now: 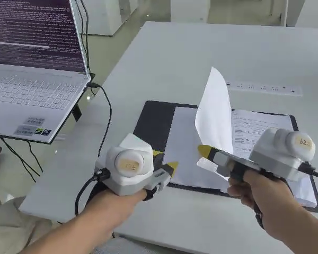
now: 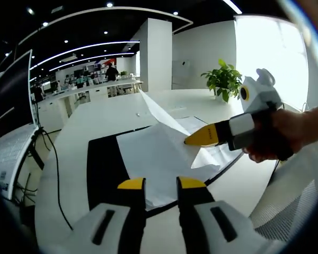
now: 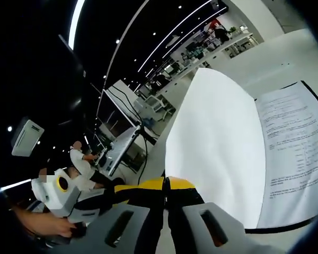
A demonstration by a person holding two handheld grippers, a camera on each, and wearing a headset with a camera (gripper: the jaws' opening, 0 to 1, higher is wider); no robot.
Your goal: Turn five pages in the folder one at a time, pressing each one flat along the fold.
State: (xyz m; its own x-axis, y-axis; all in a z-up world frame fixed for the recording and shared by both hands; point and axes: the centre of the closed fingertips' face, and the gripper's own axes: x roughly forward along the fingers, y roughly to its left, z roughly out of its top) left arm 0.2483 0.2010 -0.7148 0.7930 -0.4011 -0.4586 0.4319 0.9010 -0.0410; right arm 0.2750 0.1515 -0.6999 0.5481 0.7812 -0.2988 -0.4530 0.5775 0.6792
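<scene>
Pinches the lower edge of one white page (image 1: 214, 114) with the right gripper (image 1: 204, 152), jaws pressed together on the paper. Holds this page raised, almost upright, above the middle of the black folder (image 1: 153, 124), lying open on the white table (image 1: 201, 53). On the right half of the folder, a printed sheet (image 1: 254, 132) lying flat; on the left half, a blank sheet (image 1: 183, 143). Holds the left gripper (image 1: 167, 168) low at the near edge of the folder, jaws a little apart, gripping nothing. To the left of the folder, well apart, an open laptop (image 1: 32, 63); beyond the folder, a power strip (image 1: 262, 87).
</scene>
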